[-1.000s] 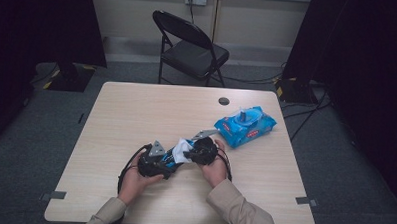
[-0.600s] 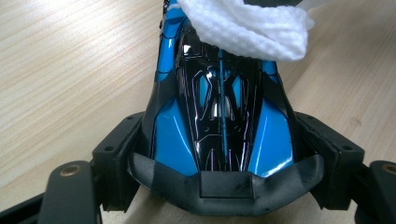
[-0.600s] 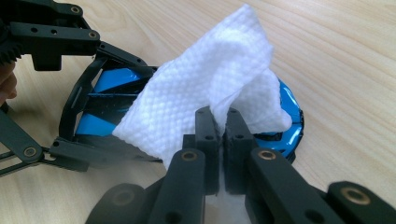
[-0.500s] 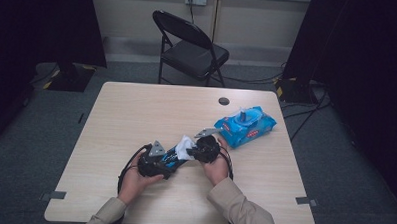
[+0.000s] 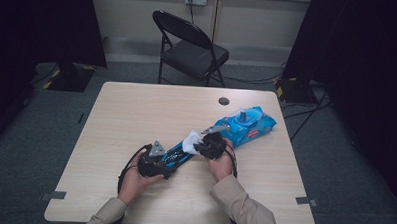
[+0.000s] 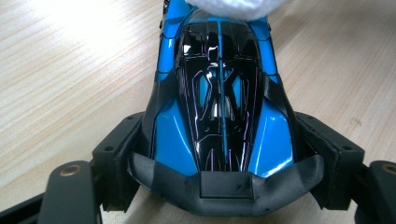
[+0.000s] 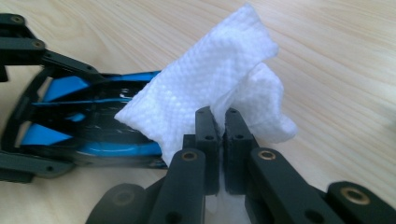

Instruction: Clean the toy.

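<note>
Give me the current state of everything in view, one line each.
Blue and black toy car body: clamped at its rear, on the table.
White textured wipe: pinched, resting on the car.
Blue wipes pack: lying flat, lid flap raised.
Left gripper: gripping the car.
Right gripper: shut on the wipe.
Black folding chair: unfolded, empty.

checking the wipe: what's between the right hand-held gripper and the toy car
A white wipe, pinched in the right hand-held gripper, lies over the blue toy car in the right gripper view.

overhead view, two close gripper cameras
</note>
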Tool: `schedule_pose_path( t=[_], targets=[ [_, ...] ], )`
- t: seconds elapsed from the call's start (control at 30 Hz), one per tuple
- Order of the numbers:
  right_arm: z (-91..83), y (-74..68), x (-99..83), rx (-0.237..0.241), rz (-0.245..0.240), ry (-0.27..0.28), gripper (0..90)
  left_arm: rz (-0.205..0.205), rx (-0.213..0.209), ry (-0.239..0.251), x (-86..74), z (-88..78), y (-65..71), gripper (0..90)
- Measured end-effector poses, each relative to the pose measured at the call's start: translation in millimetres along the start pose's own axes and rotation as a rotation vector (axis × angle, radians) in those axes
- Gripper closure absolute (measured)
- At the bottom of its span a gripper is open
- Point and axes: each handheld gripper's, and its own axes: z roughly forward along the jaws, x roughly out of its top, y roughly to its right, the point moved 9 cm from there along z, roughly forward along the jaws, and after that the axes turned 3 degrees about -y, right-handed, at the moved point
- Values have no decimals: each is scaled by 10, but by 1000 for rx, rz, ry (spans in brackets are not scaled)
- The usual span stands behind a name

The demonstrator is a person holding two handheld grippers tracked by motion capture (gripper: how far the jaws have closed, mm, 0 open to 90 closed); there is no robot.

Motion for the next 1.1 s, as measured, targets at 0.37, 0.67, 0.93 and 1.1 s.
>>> schedule_pose_path(
  t=[0.37, 0.67, 0.93, 1.1],
  targets=[
    [77, 204, -198, -25, 43, -22, 873, 0, 0, 0, 0, 0, 0, 242],
    [80, 241, -186, -61, 49, -22, 871, 0, 0, 0, 0, 0, 0, 242],
    [-131, 225, -41, -61, 43, 13, 870, 0, 0, 0, 0, 0, -1, 242],
    [-298, 112, 119, -45, 24, 48, 869, -1, -1, 1, 1, 1, 1, 242]
  ],
)
